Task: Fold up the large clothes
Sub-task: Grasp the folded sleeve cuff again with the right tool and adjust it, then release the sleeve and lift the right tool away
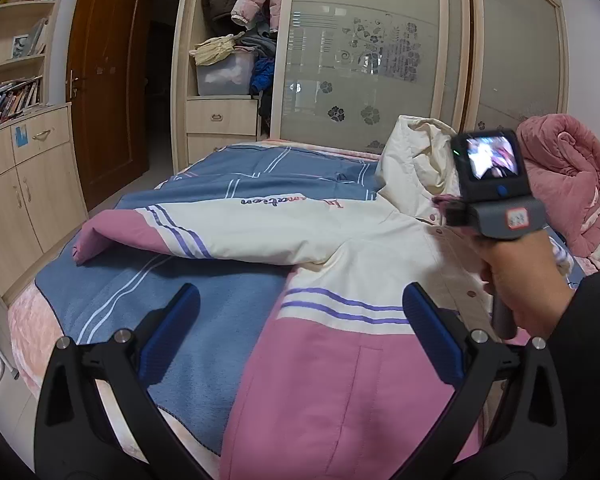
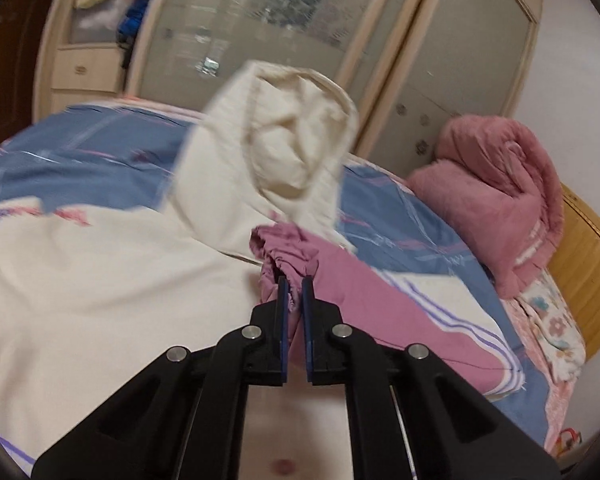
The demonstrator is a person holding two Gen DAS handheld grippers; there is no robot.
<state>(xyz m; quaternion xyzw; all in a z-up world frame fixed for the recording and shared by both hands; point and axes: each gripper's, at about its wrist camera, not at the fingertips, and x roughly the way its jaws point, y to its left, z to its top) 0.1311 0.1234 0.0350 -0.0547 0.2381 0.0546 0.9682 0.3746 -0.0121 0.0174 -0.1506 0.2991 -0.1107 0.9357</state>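
Sleeve-folding step: your right gripper (image 2: 291, 286) pinches the pink cuff (image 2: 286, 246) ahead of it, left gripper (image 1: 300, 312) gapes empty above the jacket (image 1: 340, 240); next, carry the cuff across the chest.

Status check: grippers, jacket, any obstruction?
Left gripper open, hovering over cream-and-pink hooded jacket. Right gripper shut on its pink sleeve cuff. Rolled pink blanket lies beside it.

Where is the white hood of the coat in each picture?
Left wrist view: the hood sits right of the middle, puffed up on the bed, just left of the right tool's camera screen.
Right wrist view: the hood fills the upper middle, straight beyond the right tool.
Shared landmark: the rolled pink blanket, to the hood's right in both.
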